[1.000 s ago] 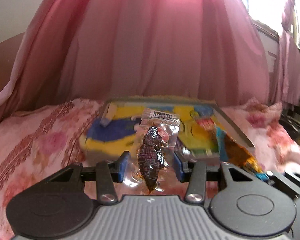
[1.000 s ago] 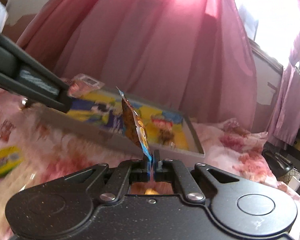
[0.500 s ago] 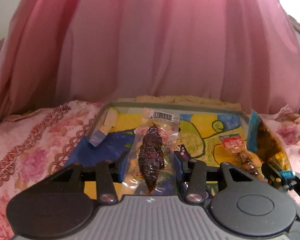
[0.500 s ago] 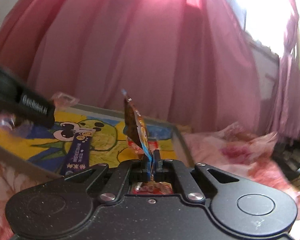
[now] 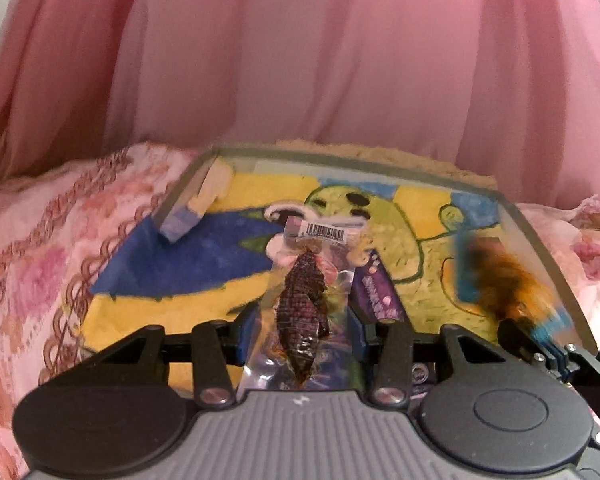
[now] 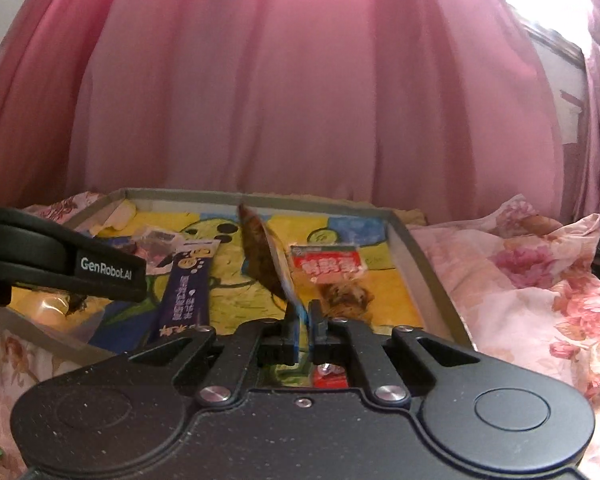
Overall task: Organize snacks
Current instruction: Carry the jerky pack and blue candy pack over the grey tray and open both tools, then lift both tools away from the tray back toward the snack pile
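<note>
Pink curtains (image 6: pixel 300 92) hang behind a bed covered with a flowered quilt (image 5: pixel 48 264), and on the quilt sits a shallow tray (image 6: pixel 428 264) with a cartoon drawing on its floor.

Nearest the left tongs (image 5: pixel 305 322), a clear packet (image 5: pixel 302 304) with a dark scaly snack inside stands between the blue pads, which sit wide at its edges — I cannot tell whether they press it. Its barcode label points away toward the curtains.

In the right tongs (image 6: pixel 303 320), the pads stand narrowly apart with the blue edge of an orange-brown packet (image 6: pixel 266 256) between them, rising upright over the tray; whether they pinch it is unclear.

Beyond the right tongs, a red packet (image 6: pixel 328 270) lies flat on the tray floor — just right of the upright one. To their left lies a long purple packet (image 6: pixel 186 292), its far end toward the curtains.
</note>
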`<state>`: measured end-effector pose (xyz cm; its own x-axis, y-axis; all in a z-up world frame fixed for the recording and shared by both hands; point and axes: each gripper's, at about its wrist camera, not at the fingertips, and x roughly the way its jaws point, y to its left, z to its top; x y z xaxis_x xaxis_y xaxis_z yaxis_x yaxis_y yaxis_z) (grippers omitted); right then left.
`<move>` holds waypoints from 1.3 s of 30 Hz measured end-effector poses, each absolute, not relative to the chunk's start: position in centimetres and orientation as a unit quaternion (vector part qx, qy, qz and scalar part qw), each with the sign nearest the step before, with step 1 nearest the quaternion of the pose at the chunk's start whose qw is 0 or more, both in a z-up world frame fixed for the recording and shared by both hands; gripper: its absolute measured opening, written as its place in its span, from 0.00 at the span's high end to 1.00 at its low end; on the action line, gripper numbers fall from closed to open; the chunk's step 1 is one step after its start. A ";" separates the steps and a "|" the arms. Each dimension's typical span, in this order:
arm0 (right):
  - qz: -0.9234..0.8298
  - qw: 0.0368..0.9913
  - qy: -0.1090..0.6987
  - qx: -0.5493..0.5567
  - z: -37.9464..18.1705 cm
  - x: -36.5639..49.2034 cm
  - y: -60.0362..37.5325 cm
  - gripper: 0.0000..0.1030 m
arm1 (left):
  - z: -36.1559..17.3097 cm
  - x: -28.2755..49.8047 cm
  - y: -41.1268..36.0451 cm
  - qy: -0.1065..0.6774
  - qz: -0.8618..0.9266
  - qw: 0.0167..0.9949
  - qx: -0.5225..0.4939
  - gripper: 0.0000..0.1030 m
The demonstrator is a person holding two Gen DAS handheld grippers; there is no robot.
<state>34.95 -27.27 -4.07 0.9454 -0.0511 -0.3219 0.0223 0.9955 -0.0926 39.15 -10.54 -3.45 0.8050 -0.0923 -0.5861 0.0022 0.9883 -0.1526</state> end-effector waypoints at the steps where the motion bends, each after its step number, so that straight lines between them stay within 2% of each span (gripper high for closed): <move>1: -0.014 0.985 0.165 -0.042 -3.9 35.0 -27.2 0.88 | -3.5 39.3 -10.3 0.320 -0.019 0.944 -0.080 0.52; 2: -0.008 0.986 0.163 -0.038 -3.7 34.8 -27.3 0.84 | -3.6 39.4 -10.1 0.329 -0.013 0.940 -0.088 0.51; 6: 0.003 0.986 0.162 -0.025 -3.1 34.5 -27.1 0.80 | -3.7 39.5 -9.1 0.348 0.005 0.930 -0.116 0.49; 9: 0.007 0.986 0.164 -0.020 -3.0 34.3 -27.1 0.72 | -3.2 39.1 -8.7 0.341 0.011 0.934 -0.109 0.24; 10: 0.008 0.986 0.165 -0.016 -3.0 34.2 -27.1 0.70 | -3.1 38.9 -8.5 0.338 0.016 0.935 -0.108 0.20; 15: 0.015 0.984 0.179 -0.010 -2.7 33.8 -27.1 0.55 | -2.2 38.2 -7.7 0.340 0.021 0.934 -0.109 0.13; 18: 0.026 0.982 0.188 -0.012 -2.3 33.2 -26.9 0.37 | -1.4 37.4 -7.3 0.330 0.026 0.938 -0.104 0.07; 29: 0.022 0.985 0.168 -0.007 -0.3 28.9 -26.7 0.14 | 1.0 32.9 -5.0 0.301 0.014 0.945 -0.125 0.01; 35: 0.015 0.990 0.137 -0.008 1.2 25.0 -27.3 0.05 | 2.0 29.1 -4.0 0.268 0.007 0.956 -0.119 0.01; 39: 0.010 0.993 0.114 -0.015 1.9 22.0 -27.4 0.03 | 2.5 25.8 -3.5 0.237 -0.001 0.966 -0.107 0.01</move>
